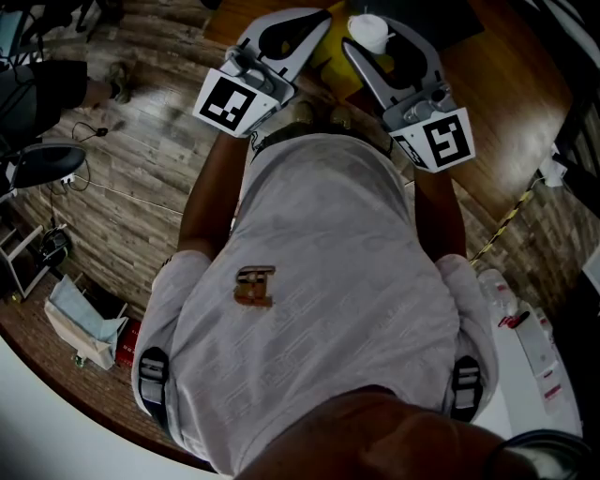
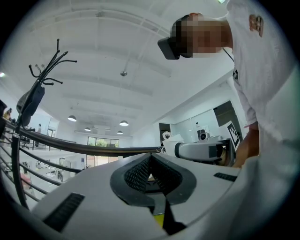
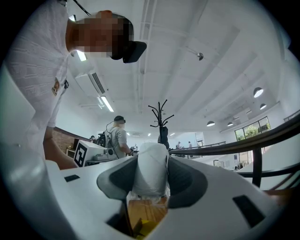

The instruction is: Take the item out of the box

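Observation:
My right gripper (image 1: 370,45) is shut on a white wrapped roll (image 1: 367,30), held just above a yellow box (image 1: 330,58) at the top of the head view. In the right gripper view the white roll (image 3: 151,168) fills the gap between the dark pads (image 3: 117,180), and both press against its sides. A bit of the yellow box (image 3: 146,228) and wood show below it. My left gripper (image 1: 314,21) hangs beside the right one, over the box's left side. Its jaws (image 2: 150,157) are shut with the tips touching and nothing between them.
The box stands on a wooden table (image 1: 511,75), mostly hidden behind my torso (image 1: 319,281). A cloth bag (image 1: 84,328) lies on the plank floor at left, and white packages (image 1: 525,337) at right. A coat rack (image 3: 160,117), a railing (image 3: 262,140) and another person (image 3: 118,136) stand farther off.

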